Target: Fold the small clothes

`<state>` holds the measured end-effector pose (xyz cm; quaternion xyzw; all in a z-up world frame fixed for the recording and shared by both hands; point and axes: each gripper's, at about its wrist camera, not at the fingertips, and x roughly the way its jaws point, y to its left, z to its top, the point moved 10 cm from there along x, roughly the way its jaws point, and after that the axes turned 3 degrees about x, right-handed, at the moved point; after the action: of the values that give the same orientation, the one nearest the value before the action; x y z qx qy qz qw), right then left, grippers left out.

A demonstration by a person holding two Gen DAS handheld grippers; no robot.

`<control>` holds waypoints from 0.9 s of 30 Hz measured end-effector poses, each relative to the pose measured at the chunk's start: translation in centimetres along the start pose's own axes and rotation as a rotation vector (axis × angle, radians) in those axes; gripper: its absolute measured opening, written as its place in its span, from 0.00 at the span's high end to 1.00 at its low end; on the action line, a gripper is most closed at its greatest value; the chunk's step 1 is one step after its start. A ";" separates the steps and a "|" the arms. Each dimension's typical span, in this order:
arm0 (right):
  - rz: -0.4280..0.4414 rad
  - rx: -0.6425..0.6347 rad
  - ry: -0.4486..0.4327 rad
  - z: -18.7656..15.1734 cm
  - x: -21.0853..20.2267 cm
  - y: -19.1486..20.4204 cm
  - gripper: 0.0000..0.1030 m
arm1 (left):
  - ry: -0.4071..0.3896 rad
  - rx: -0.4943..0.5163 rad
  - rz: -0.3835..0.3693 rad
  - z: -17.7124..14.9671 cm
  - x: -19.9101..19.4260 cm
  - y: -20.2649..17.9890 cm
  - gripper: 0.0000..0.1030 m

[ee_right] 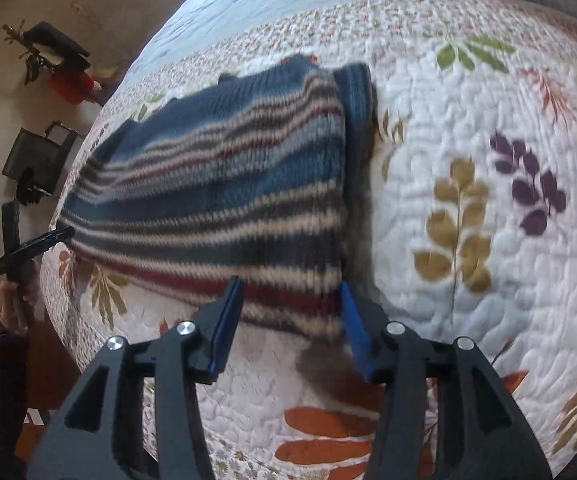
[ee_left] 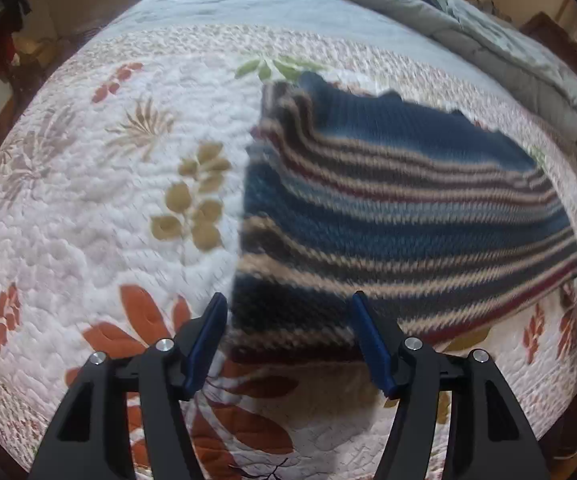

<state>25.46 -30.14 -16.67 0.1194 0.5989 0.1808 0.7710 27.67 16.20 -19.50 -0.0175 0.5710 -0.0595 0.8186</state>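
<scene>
A knitted sweater [ee_left: 388, 208] with blue, tan, dark and red stripes lies folded on the flowered quilt [ee_left: 88, 220]. My left gripper [ee_left: 288, 298] hovers over its near left corner, open, blue pads [ee_left: 208, 336] apart and not touching the knit. In the right wrist view the same sweater [ee_right: 216, 184] lies with a blue sleeve folded along its right edge. My right gripper [ee_right: 291, 284] is open above the near right corner, nothing pinched. The left gripper [ee_right: 34, 242] also shows at the sweater's far left edge, held by a hand [ee_right: 16, 296].
The quilt [ee_right: 468, 120] covers a wide bed. A grey duvet [ee_left: 448, 12] is bunched along the far edge. Beside the bed on the floor are a black case [ee_right: 36, 160] and a red and black item [ee_right: 68, 76].
</scene>
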 end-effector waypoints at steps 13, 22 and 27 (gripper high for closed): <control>-0.003 -0.040 0.061 -2.3 -0.8 -0.7 0.92 | 0.024 -0.066 -0.031 -0.3 1.5 0.6 0.71; 0.008 -0.033 0.092 -4.1 0.9 -1.9 0.90 | 0.054 -0.062 -0.013 -0.6 2.4 0.8 0.61; 0.041 -0.037 0.000 -2.8 -2.6 -1.3 0.35 | 0.040 -0.097 -0.039 -0.4 -0.4 0.8 0.39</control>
<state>22.37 -32.45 -15.61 0.1174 0.5928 0.2077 0.7692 27.23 17.07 -19.34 -0.0671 0.5890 -0.0482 0.8039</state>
